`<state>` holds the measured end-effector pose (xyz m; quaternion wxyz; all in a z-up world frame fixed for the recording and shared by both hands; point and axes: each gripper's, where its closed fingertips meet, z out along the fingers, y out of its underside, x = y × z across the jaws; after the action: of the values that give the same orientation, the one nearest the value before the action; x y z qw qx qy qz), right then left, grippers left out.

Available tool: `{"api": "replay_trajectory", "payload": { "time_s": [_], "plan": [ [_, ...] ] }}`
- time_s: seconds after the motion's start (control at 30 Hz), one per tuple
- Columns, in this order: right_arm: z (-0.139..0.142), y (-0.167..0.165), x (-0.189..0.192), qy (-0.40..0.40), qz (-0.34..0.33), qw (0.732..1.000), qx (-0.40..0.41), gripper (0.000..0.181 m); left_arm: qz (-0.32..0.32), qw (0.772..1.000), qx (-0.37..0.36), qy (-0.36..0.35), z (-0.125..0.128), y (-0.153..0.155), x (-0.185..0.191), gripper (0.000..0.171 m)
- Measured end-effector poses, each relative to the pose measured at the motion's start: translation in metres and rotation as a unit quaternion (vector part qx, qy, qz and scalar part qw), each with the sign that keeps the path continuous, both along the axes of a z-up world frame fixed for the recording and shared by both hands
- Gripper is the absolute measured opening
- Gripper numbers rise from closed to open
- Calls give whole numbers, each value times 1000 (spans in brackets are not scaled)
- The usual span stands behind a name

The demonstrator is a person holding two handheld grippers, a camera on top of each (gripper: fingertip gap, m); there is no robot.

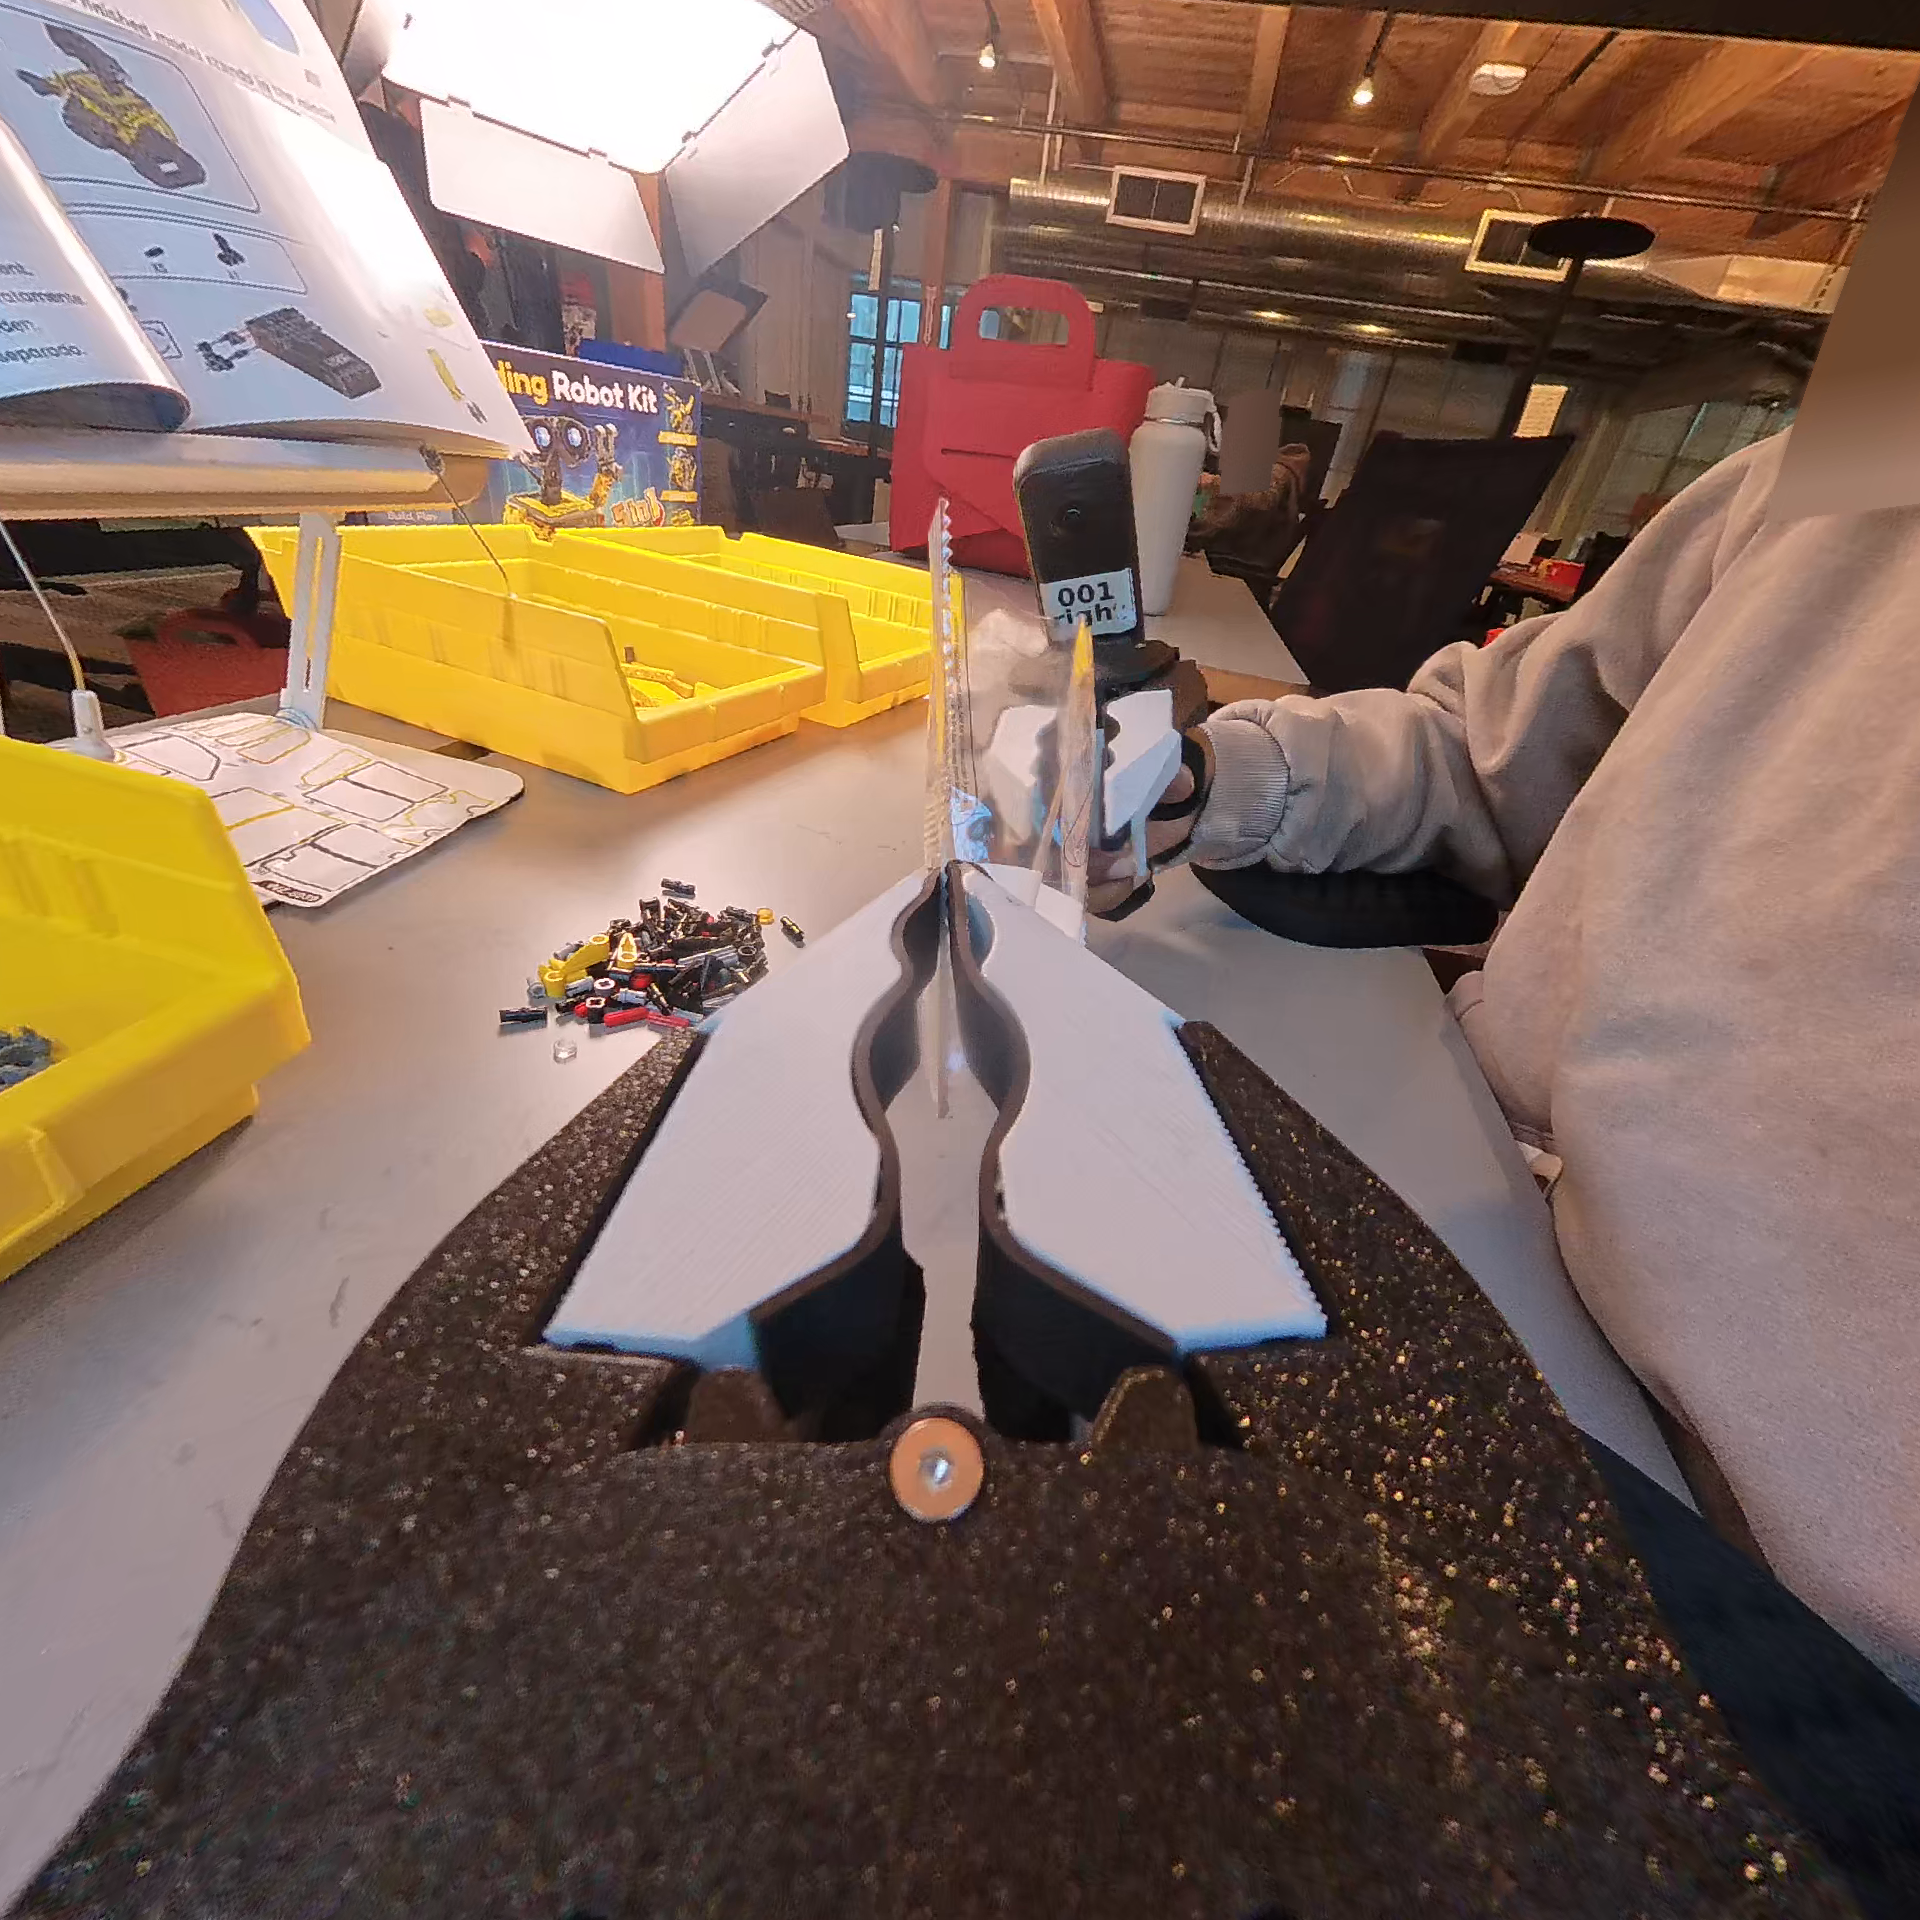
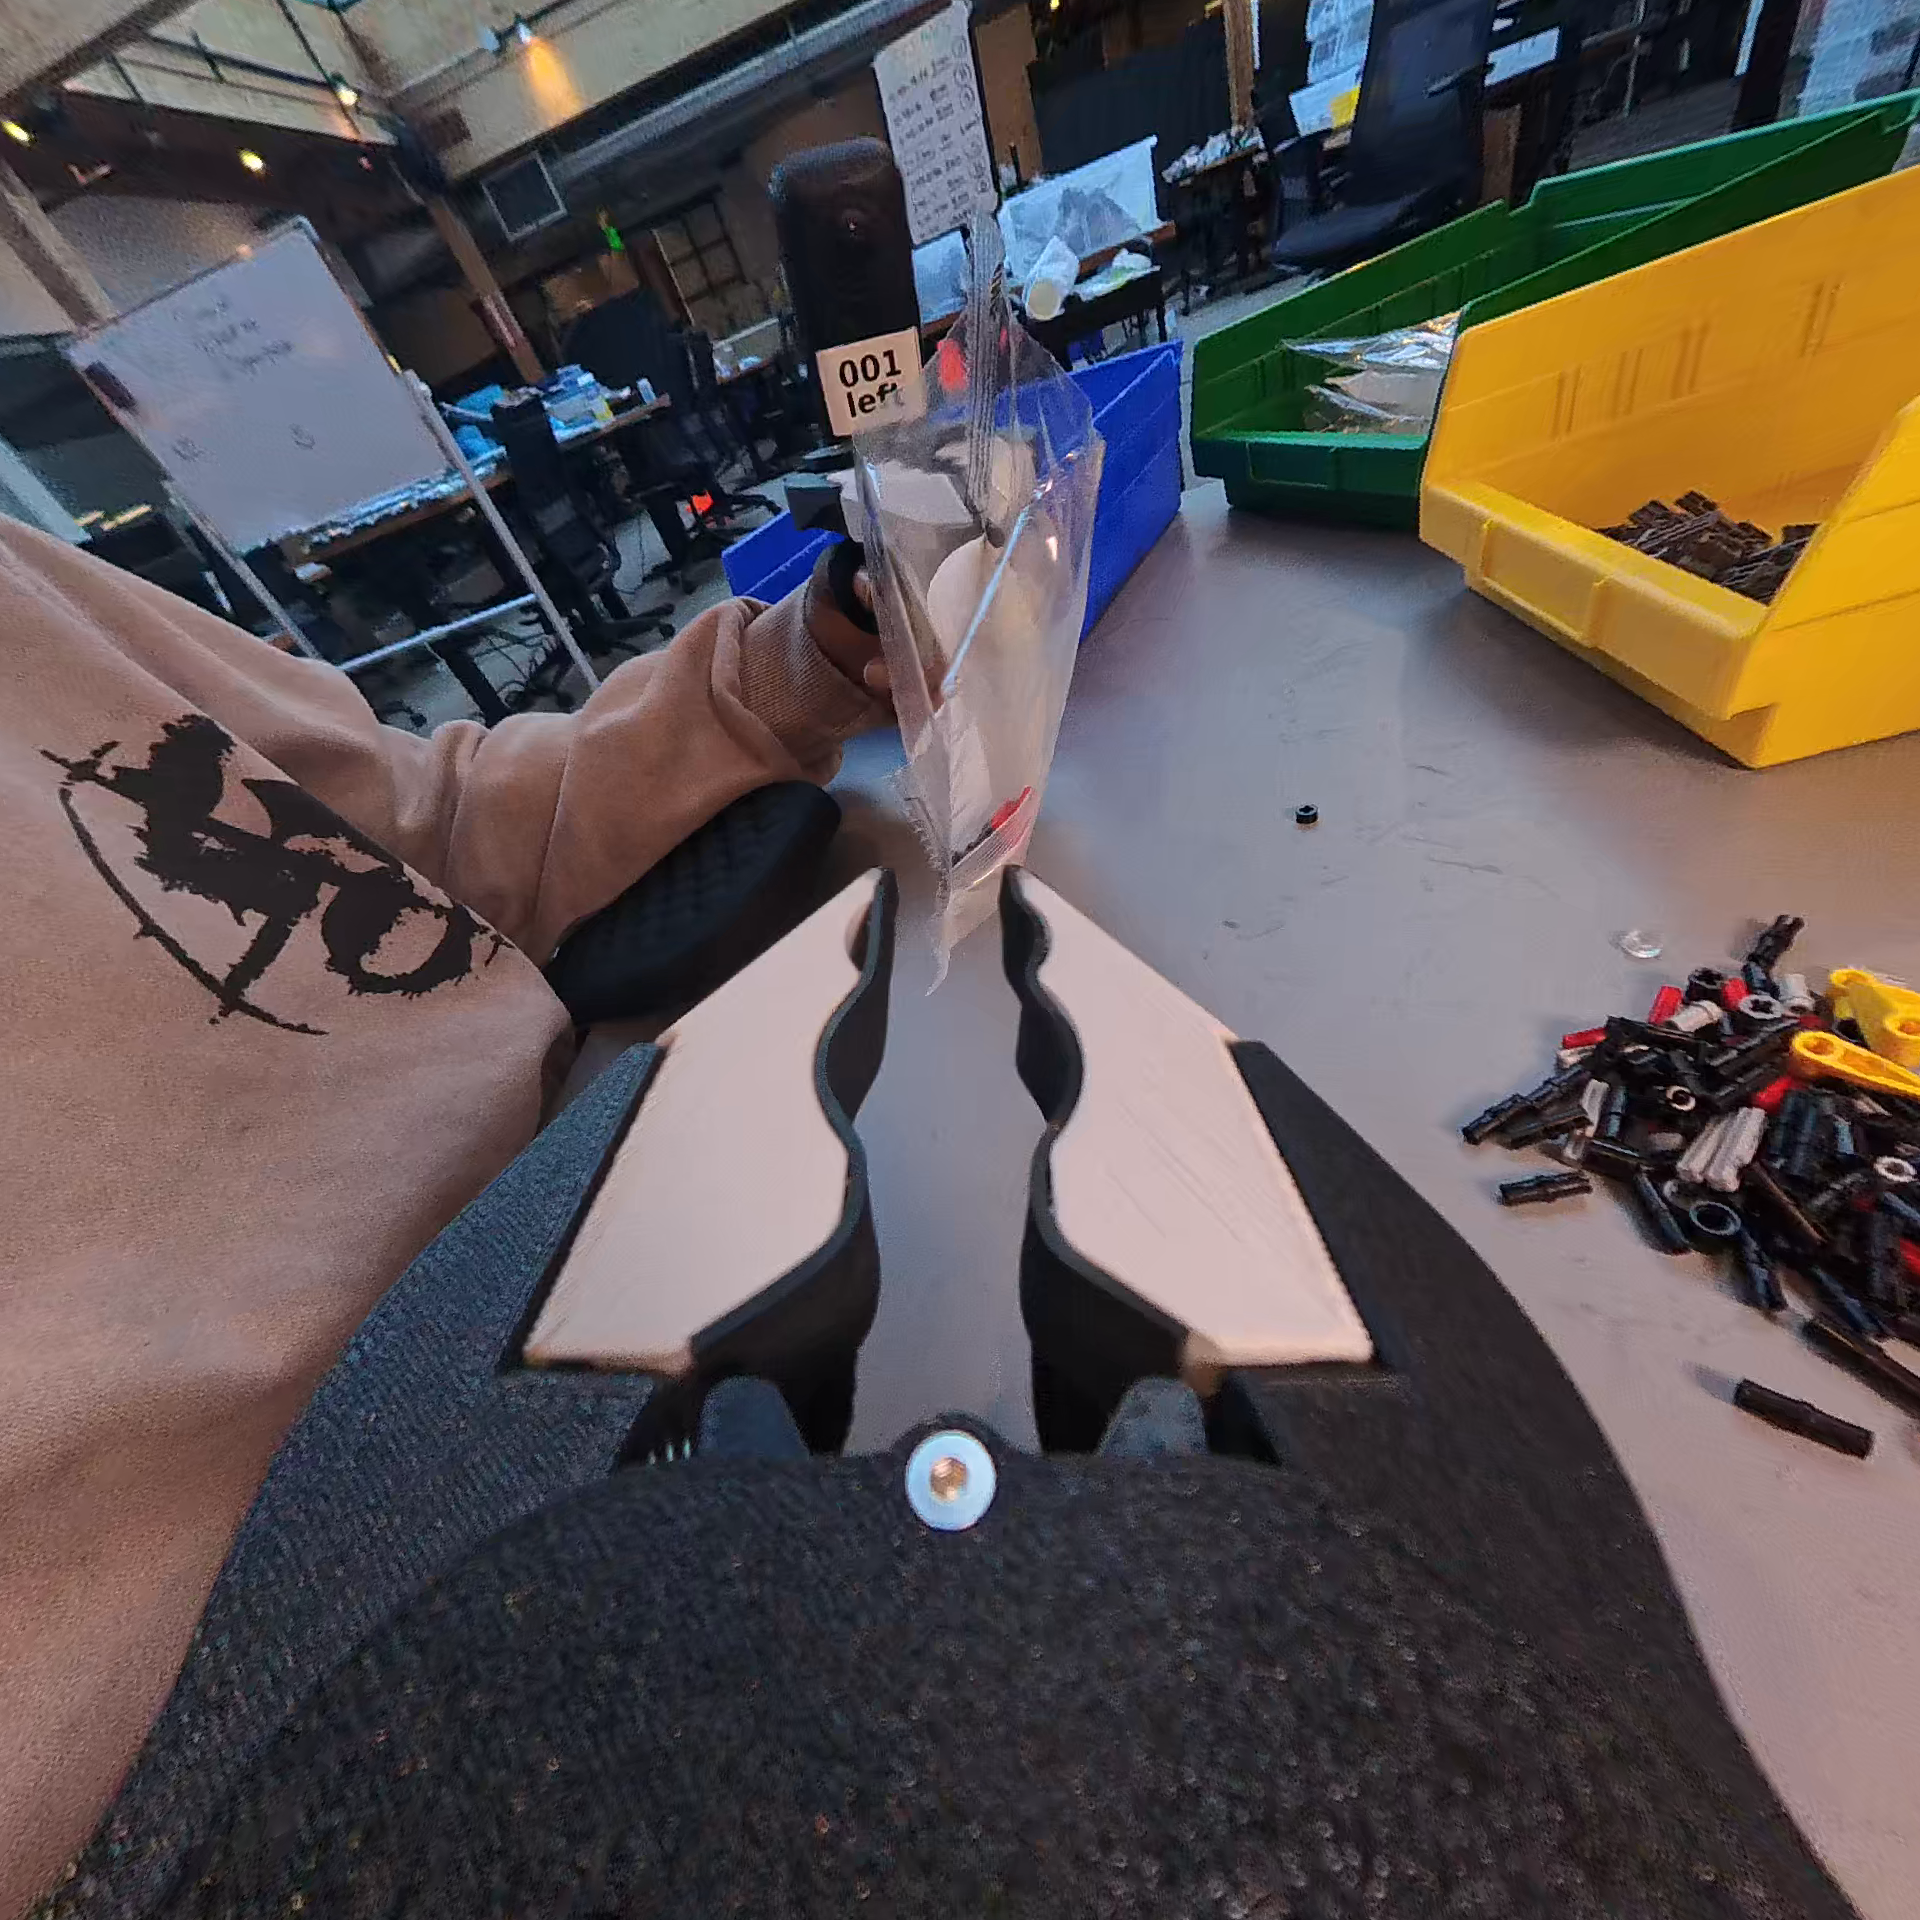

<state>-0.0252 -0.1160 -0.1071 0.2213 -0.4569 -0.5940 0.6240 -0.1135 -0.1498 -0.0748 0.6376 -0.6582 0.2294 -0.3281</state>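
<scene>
Clear plastic, a small bag, stands pinched edge-on in our left claw. Our right claw gapes apart just short of its lower corner (not touching, as far as we see), above the grey worktop beside loose building pieces.

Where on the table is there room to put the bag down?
Bare table lies between the parts pile and the yellow bin, but for one small black ring. More bare room lies below the pile in the left view, beside the near yellow bin. It is crowded at the pile and along the bins.
</scene>
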Motion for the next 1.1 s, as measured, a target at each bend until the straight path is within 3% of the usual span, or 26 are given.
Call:
{"api": "replay_trajectory", "payload": {
  "time_s": [0.07,0.17,0.27,0.33,0.4,0.47,0.63,0.73,0.97,1.03,1.1],
  "plan": [
    [2,4,-2,8,-12,1000,2,2,0,1000,1,-2,1,-1,0,0],
    [7,9,2,19,-17,999,25,0,10,1000,-5,-3,-2,2,-2,0],
    [17,24,14,18,-25,998,62,0,37,999,-19,-11,-5,9,-11,27],
    [22,39,29,14,-35,994,99,0,98,994,-47,-3,-15,21,-31,27],
    [26,53,46,8,-46,992,120,0,182,976,-107,55,-42,37,-56,26],
    [24,69,60,-7,-67,987,147,0,224,948,-175,145,-80,44,-70,27],
    [8,79,82,-41,-75,982,168,0,252,893,-256,272,-124,57,-78,21],
    [4,77,83,-46,-70,981,172,0,233,885,-276,293,-135,59,-71,16],
    [0,74,78,-48,-65,984,160,0,224,881,-287,303,-133,61,-63,6],
    [-6,72,75,-59,-64,983,162,0,176,922,-221,265,-102,68,-27,5],
    [-14,71,72,-72,-64,981,171,0,106,965,-107,213,-42,69,25,5]
  ]
}}
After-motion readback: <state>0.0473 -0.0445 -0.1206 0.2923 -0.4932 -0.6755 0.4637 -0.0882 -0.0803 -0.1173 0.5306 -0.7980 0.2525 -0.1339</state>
